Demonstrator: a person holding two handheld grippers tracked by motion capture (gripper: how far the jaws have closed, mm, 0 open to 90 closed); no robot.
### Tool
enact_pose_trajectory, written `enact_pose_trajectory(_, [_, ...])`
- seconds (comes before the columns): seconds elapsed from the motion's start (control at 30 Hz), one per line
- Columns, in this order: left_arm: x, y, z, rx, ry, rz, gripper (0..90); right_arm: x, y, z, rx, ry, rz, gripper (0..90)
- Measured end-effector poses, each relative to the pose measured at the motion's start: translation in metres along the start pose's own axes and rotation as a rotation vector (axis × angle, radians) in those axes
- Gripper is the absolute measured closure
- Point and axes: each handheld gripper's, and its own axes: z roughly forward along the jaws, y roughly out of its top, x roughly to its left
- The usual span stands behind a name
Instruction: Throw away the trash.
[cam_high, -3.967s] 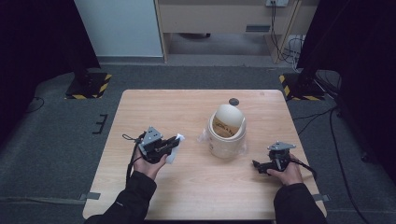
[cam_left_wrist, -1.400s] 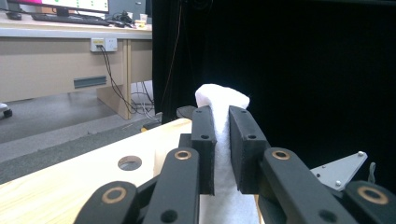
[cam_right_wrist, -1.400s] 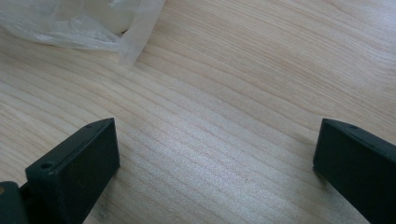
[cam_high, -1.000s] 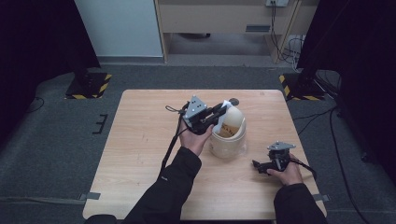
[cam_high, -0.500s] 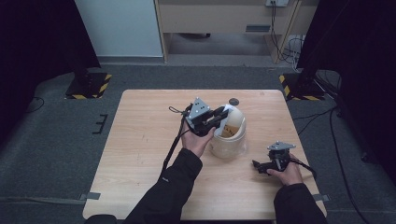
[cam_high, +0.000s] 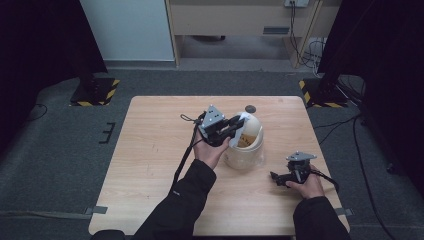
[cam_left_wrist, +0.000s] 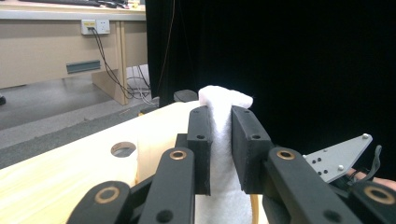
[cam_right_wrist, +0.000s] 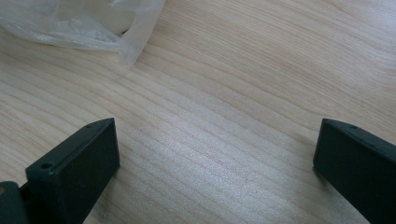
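Note:
My left gripper (cam_high: 238, 127) is shut on a soft white wad (cam_high: 244, 118), held up against the open top of a small cream bin (cam_high: 245, 150) in the middle of the table. In the left gripper view the wad (cam_left_wrist: 223, 149) is squeezed between both pads and sticks out above my left gripper (cam_left_wrist: 220, 112), with the bin's pale lid (cam_left_wrist: 156, 135) just behind. My right gripper (cam_high: 274, 178) rests on the table at the front right, pointing left. Its jaws stand wide apart in the right gripper view, where my right gripper (cam_right_wrist: 215, 154) has only bare wood between its jaws.
The bin's clear plastic liner (cam_right_wrist: 79, 23) spills onto the wooden table (cam_high: 150, 165) just ahead of the right gripper. A dark round cable hole (cam_high: 250, 108) lies behind the bin. Black stand bases sit on the floor beyond both far corners.
Since four seconds ago the left hand has carried the white wad from the table's front left up to the bin's opening. Over the last second it hardly shifted. The right hand stayed put.

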Motion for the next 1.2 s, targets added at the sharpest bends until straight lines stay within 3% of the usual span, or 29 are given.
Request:
enact_pose_trajectory(0.4, [0.0025,-0.0007,-0.0043,0.014,-0.011,0.001,82.1,0.0,0.0,0.0,0.0,0.0,0.0,0.5])
enact_pose_trajectory(0.67, [0.0042,-0.0003,-0.0042,0.01,-0.011,-0.024,75.3,0.0,0.0,0.0,0.0,0.0,0.0,0.5])
enact_pose_trajectory(0.73, [0.0038,-0.0005,-0.004,0.012,-0.016,-0.024,76.0,0.0,0.0,0.0,0.0,0.0,0.001,0.5])
enact_pose_trajectory(0.83, [0.0029,-0.0007,-0.004,0.024,-0.018,-0.015,84.8,0.0,0.0,0.0,0.0,0.0,0.0,0.5])
enact_pose_trajectory(0.97, [0.0025,-0.0006,-0.0044,0.03,-0.019,-0.017,86.6,0.0,0.0,0.0,0.0,0.0,0.0,0.5])
enact_pose_trajectory(1.2, [0.0029,0.0024,-0.0067,-0.025,-0.024,-0.013,86.6,0.0,0.0,0.0,0.0,0.0,0.0,0.5])
